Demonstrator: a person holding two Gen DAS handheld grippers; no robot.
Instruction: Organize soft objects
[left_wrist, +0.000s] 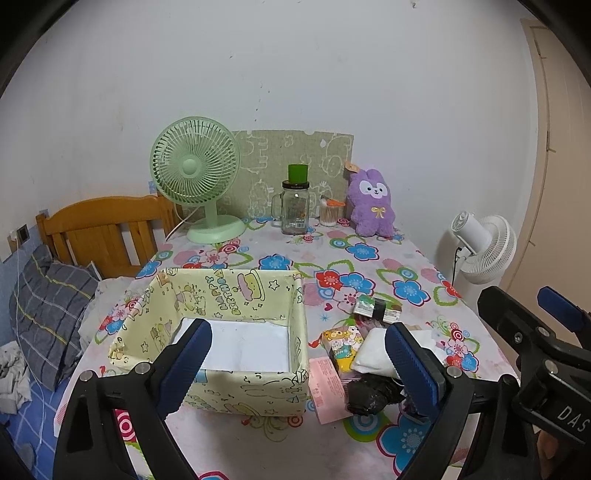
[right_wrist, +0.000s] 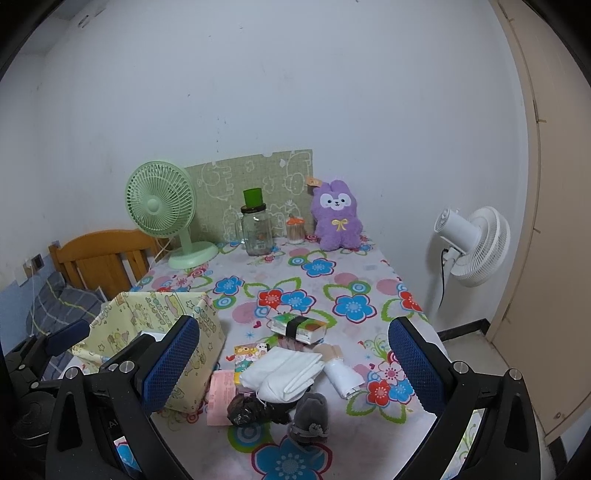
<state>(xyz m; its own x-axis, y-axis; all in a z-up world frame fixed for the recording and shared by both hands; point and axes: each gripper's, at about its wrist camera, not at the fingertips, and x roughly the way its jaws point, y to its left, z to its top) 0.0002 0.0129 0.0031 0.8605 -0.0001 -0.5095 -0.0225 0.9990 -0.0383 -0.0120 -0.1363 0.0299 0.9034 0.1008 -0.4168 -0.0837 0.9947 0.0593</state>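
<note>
Both my grippers hang with jaws wide apart and nothing between them, the left gripper (left_wrist: 297, 363) over the near wall of the yellow box (left_wrist: 236, 295) and the right gripper (right_wrist: 293, 363) over the pile just right of the box, ready, I judge, for a first pick. That pile holds the black bag (right_wrist: 245, 410), white socks (right_wrist: 288, 373), a tissue pack (right_wrist: 249, 354) and a banded bundle (right_wrist: 297, 326). Far beyond the box, the purple plush (right_wrist: 336, 221) sits against the wall.
</note>
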